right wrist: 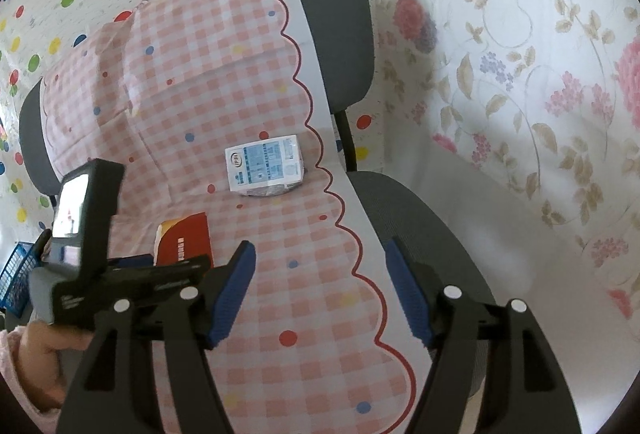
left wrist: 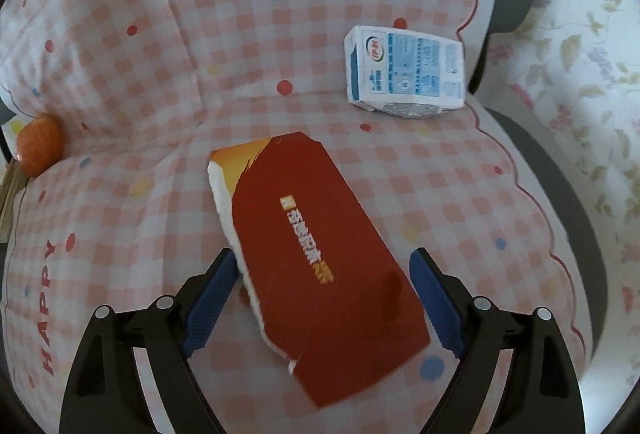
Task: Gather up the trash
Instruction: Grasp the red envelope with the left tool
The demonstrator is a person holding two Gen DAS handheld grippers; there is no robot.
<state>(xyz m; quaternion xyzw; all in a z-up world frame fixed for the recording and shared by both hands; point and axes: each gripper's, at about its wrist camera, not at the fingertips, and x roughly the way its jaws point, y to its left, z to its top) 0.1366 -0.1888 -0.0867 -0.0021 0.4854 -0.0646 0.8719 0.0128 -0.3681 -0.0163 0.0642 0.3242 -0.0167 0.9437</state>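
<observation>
Both grippers angled down over the chair seat.
Left gripper (left wrist: 324, 294): fingers apart, straddling the flattened red carton (left wrist: 320, 254), pads clear. Right gripper (right wrist: 320, 294): fingers apart, empty, above the checked cushion (right wrist: 192, 82). Milk carton (right wrist: 265, 164) lies farther back by the backrest.

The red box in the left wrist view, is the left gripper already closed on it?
No. The left gripper stands open around the red box, with a clear gap at the right pad.
</observation>
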